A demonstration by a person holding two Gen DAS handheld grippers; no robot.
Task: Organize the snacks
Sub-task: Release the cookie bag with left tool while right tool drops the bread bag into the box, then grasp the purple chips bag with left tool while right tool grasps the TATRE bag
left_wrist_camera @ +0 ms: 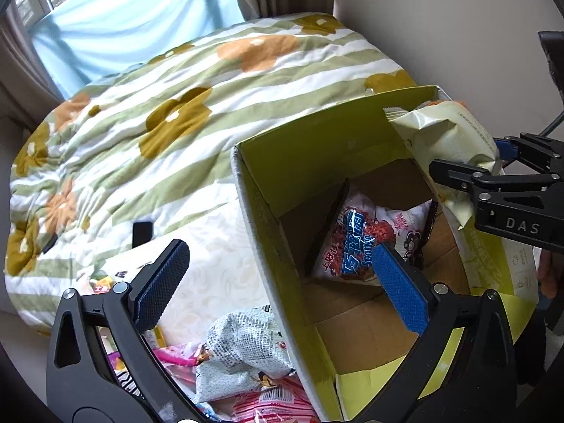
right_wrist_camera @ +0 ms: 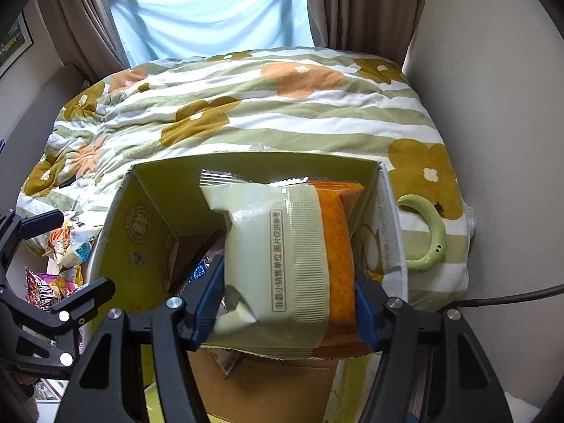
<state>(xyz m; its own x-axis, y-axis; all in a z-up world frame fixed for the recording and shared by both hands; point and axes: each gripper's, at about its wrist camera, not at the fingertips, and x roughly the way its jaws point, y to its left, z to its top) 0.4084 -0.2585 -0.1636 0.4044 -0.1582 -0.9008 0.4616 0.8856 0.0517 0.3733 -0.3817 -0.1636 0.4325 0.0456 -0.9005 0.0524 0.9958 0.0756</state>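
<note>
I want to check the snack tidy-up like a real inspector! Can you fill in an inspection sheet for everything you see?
Surface: bed with a flowered quilt.
Job's things: open cardboard box on the bed; a red-and-white snack bag lies inside it; a cream-and-orange snack bag is held above the box.
Clutter: loose snack packets piled beside the box; a green curved thing on the quilt.
Grippers: left gripper open, empty, one finger over the box; right gripper shut on the cream-and-orange snack bag.
Cables: one dark cable at the bed's edge.
Surroundings: window, curtains, plain wall.
</note>
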